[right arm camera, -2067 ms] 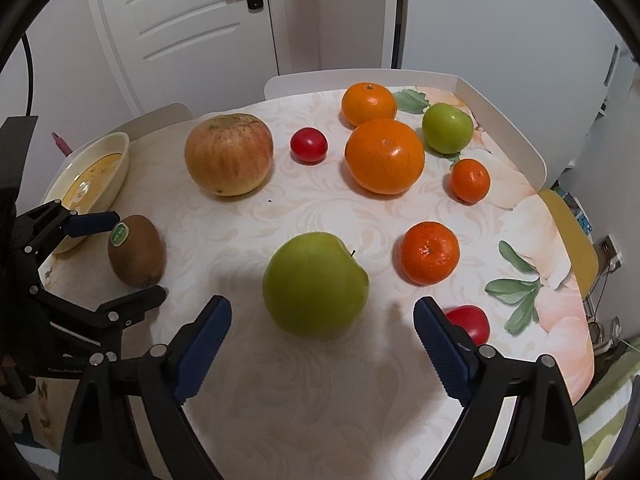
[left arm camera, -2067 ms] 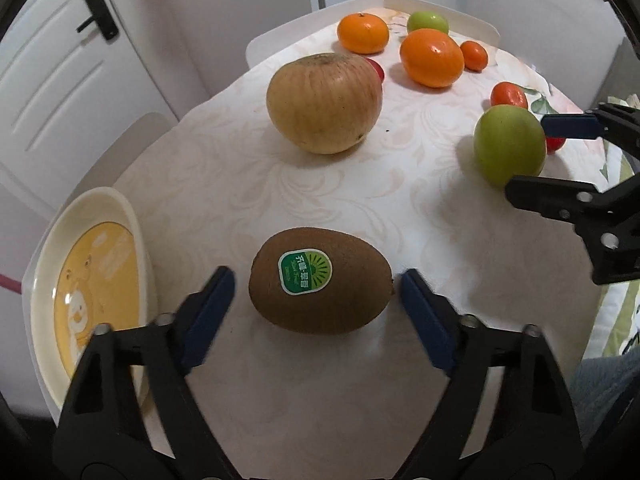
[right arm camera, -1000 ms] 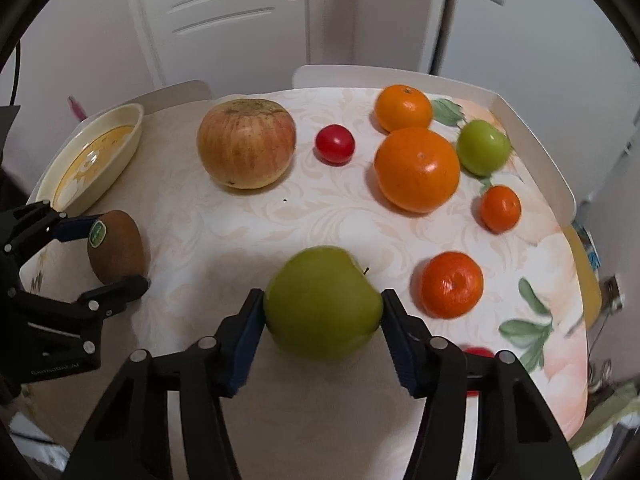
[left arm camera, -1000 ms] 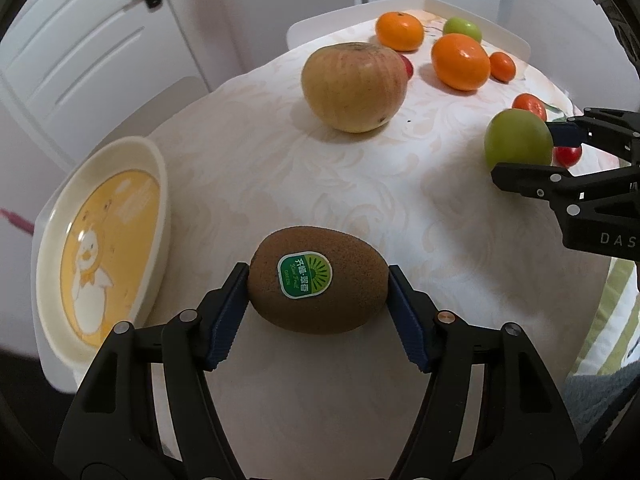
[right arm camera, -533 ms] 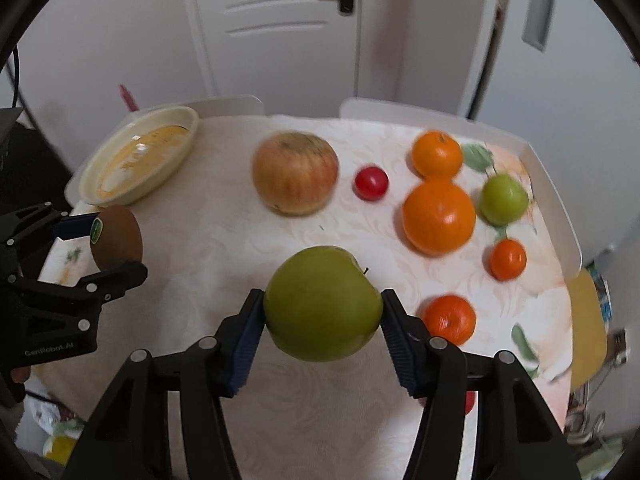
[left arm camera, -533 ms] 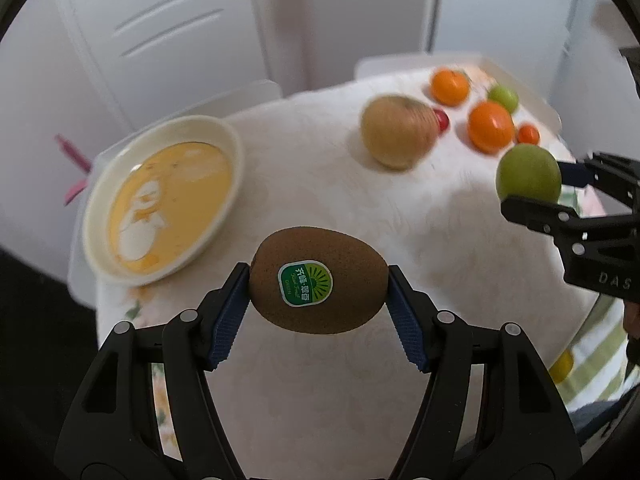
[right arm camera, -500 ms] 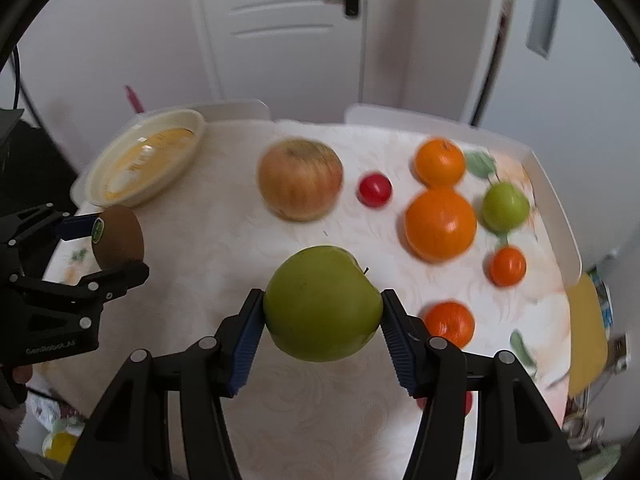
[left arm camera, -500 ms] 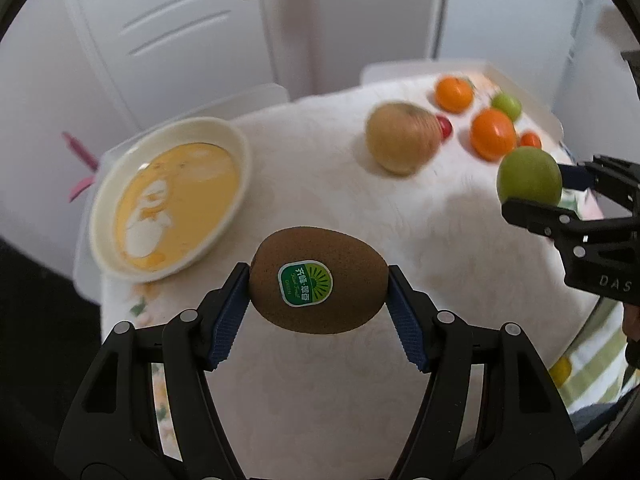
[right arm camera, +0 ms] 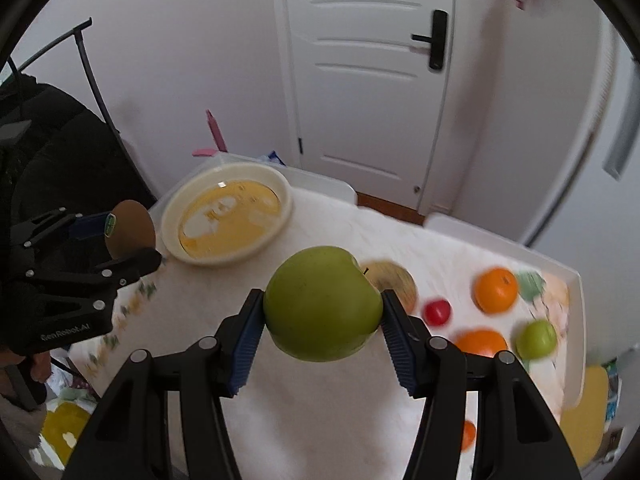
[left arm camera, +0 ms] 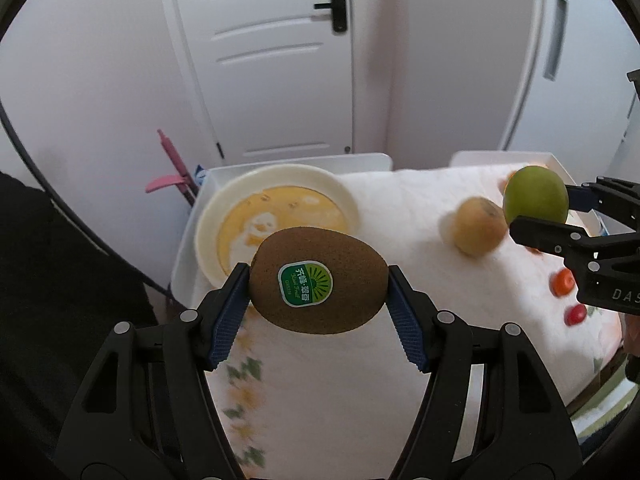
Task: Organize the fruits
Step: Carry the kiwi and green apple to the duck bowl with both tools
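Tablecloth [right arm camera: 328, 408]: oranges [right arm camera: 495, 289] clear only right view; left jaws clamp kiwi [left arm camera: 318, 280], right jaws green apple [right arm camera: 322, 303].

Ahead, a white panelled door [left arm camera: 276, 60] with black handle [left arm camera: 337, 3] set in pale walls [left arm camera: 80, 80]. Below, a table [right arm camera: 320, 420] under a white patterned cloth. Left, a pink stick [left arm camera: 172, 160] against the wall.

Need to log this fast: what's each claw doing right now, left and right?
Left claw: closed on the kiwi, held in the air.
Right claw: closed on the green apple, held in the air.
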Available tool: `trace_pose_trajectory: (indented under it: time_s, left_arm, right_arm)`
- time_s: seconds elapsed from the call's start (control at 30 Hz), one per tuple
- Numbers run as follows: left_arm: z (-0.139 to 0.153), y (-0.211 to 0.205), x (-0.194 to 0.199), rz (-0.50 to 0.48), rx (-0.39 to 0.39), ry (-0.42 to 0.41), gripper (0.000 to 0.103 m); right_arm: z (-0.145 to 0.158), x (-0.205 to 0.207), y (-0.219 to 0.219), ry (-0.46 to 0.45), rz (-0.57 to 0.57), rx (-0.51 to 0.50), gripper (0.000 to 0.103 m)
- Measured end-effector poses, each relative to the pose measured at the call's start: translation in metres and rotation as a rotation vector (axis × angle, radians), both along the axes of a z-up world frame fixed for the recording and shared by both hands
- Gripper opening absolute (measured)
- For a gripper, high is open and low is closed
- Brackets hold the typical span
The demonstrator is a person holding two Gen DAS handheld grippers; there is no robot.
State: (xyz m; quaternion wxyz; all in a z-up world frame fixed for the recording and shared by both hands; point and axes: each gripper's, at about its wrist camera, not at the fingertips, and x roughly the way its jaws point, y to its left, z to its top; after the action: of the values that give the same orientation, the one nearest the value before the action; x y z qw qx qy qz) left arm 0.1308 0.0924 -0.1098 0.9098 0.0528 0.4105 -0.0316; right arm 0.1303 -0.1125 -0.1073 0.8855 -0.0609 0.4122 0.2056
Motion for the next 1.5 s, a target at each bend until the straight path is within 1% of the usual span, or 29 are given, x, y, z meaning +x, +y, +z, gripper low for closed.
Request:
trace_pose_trajectory:
  time_s: [0.13,0.27,0.5,0.77,0.9,1.07,1.13,1.17,1.2,1.23,1.27,1.33,1.5]
  left_arm:
    - [-0.001,0.022,0.025,0.005,0.007,0.002,0.071]
    - [-0.011,0.038,0.052,-0.01,0.026,0.012,0.071]
    - [-0.039,0.062,0.101,-0.042,0.031,0.044,0.071]
    - [-0.072,0.063,0.146,-0.089,0.051,0.076,0.071]
    - [-0.088,0.062,0.166,-0.109,0.06,0.091,0.071]
    - [-0.098,0.06,0.178,-0.124,0.075,0.102,0.071]
    - [-0.099,0.06,0.178,-0.133,0.067,0.103,0.072]
    - [-0.099,0.06,0.178,-0.136,0.063,0.103,0.072]
    - [-0.097,0.06,0.177,-0.14,0.059,0.096,0.079]
    - [-0.095,0.06,0.176,-0.141,0.058,0.087,0.094]
    - [-0.091,0.061,0.174,-0.139,0.054,0.069,0.101]
    - [-0.084,0.065,0.17,-0.139,0.037,0.041,0.103]
    - [-0.074,0.075,0.16,-0.12,0.014,0.05,0.103]
  right_arm:
    - [0.005,0.024,0.028,0.011,0.011,0.036,0.053]
    - [0.001,0.046,0.054,0.013,0.011,0.044,0.053]
    - [-0.013,0.083,0.081,0.034,-0.022,0.049,0.053]
    - [-0.032,0.12,0.093,0.065,-0.082,0.04,0.053]
    - [-0.038,0.129,0.095,0.075,-0.102,0.033,0.053]
    - [-0.046,0.138,0.096,0.089,-0.125,0.024,0.053]
    - [-0.047,0.139,0.095,0.091,-0.132,0.022,0.053]
    - [-0.047,0.139,0.095,0.092,-0.137,0.021,0.053]
    - [-0.048,0.142,0.094,0.093,-0.14,0.021,0.053]
    - [-0.048,0.142,0.094,0.093,-0.143,0.02,0.053]
    - [-0.048,0.143,0.093,0.093,-0.146,0.019,0.053]
    - [-0.047,0.142,0.093,0.092,-0.151,0.017,0.053]
    - [-0.043,0.14,0.092,0.089,-0.154,0.01,0.053]
